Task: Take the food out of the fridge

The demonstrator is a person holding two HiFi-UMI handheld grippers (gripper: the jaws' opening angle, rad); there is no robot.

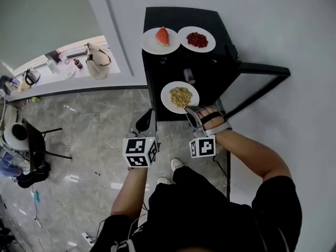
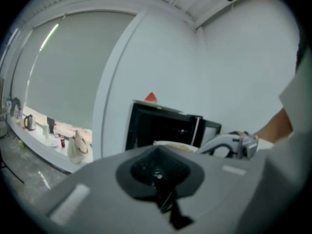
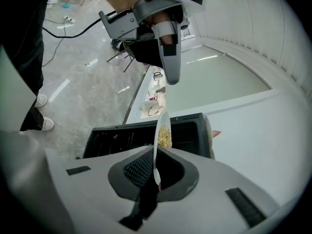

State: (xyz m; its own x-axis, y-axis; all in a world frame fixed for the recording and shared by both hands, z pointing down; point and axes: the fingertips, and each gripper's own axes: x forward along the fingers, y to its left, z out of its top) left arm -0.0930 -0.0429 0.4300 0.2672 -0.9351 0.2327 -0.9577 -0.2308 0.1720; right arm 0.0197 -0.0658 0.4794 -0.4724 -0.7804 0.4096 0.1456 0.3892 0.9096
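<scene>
A: Where is the plate of yellow kernels (image 1: 166, 94)?
B: Level, face up, before the open fridge (image 1: 210, 72). My right gripper (image 1: 191, 109), forearm outstretched, clamps its near rim. My left gripper (image 1: 148, 118) is alongside, jaws together, empty.

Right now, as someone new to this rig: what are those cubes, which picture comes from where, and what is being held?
No robot here: a person holds a claw in each hand; the marker cubes belong to them. The head view looks down from a head camera; the other two look along each claw. The right claw is shut on the rim of a plate of yellowish food. The left claw is shut and empty. On the black fridge, its door open, stand a watermelon plate and a plate of red food.
</scene>
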